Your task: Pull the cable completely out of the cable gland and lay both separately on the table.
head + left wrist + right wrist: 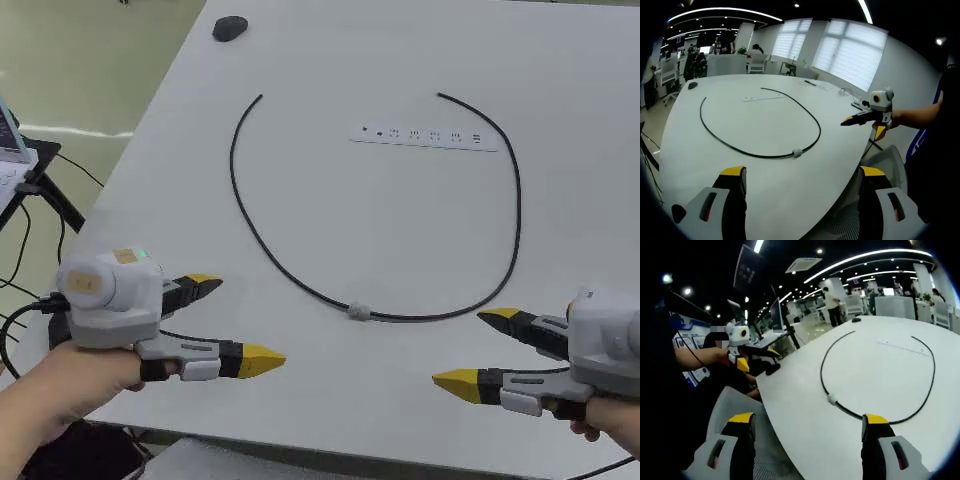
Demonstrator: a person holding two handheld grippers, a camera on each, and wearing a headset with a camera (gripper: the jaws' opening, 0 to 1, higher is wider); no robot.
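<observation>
Cable (518,210) is lying in a wide U on the table (400,230) w/ the gland (359,312) threaded on at its low bend, nr the front edge. Left gripper (252,320) and right gripper (457,347) are hovering either side of it, tips pointing inward, jaws apart, gripping nothing.

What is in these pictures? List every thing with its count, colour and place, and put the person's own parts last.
table: one, white, under everything.
cable: one, black, lying in an open U-shaped loop across the table.
cable gland: one, pale grey, on the cable at the loop's near bend.
power strip: one, white, between the cable's two far ends.
mouse: one, black, far left corner of the table.
left gripper: one, grey with yellow tips, open, at the near left edge.
right gripper: one, same colours, open, near right.
left hand, right hand: one each, holding the grippers.
</observation>
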